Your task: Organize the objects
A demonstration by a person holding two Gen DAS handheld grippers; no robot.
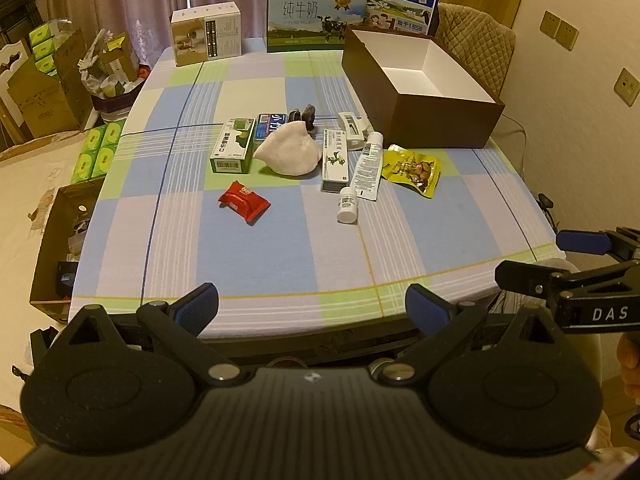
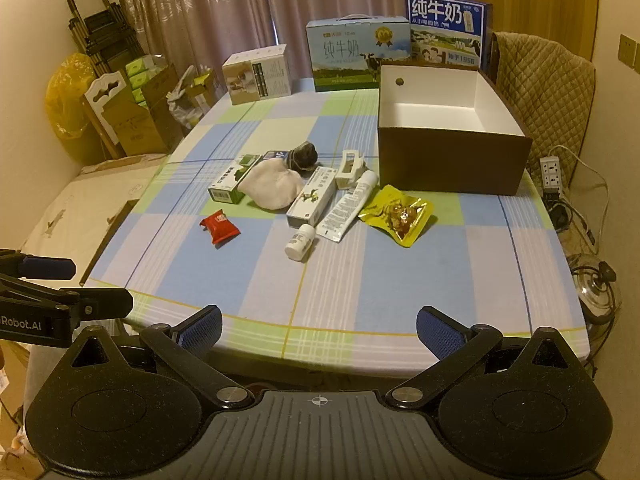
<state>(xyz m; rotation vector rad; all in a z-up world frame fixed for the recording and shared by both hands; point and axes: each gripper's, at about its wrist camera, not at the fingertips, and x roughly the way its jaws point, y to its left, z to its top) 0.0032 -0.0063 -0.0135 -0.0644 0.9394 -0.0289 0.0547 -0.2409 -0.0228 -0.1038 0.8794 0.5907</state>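
Blue-padded fingers [image 1: 204,300] of my left gripper [image 1: 312,304] stand wide apart in the left wrist view, holding nothing and touching nothing; they hang over the near edge of the checked surface [image 1: 280,248]. The task's things lie well ahead of them, in a loose cluster at mid-surface: a red packet [image 1: 244,201] nearest and slightly left of centre, a small white bottle [image 1: 347,205] on its side to the right, then a green-and-white carton [image 1: 233,151], a white cloth bundle [image 1: 290,152], a long white carton [image 1: 335,160], a white tube [image 1: 370,165] and a yellow snack pouch [image 1: 412,169]. An open brown box [image 1: 420,120] with a white interior stands beyond the pouch, to the right. My right gripper [image 1: 580,256] enters from the right edge, off the surface.

From the right wrist view, the right gripper [image 2: 319,326] shows its fingers [image 2: 438,334] equally wide, empty, above the near edge of the surface [image 2: 360,280]. The small white bottle [image 2: 301,243] lies almost straight ahead, well apart from the fingers; the red packet [image 2: 219,227] sits to its left, the white tube [image 2: 348,206] and yellow snack pouch [image 2: 398,214] to its right. The open brown box [image 2: 452,158] stands behind the pouch. My left gripper [image 2: 44,276] shows at the left edge; its opening I cannot tell from here.
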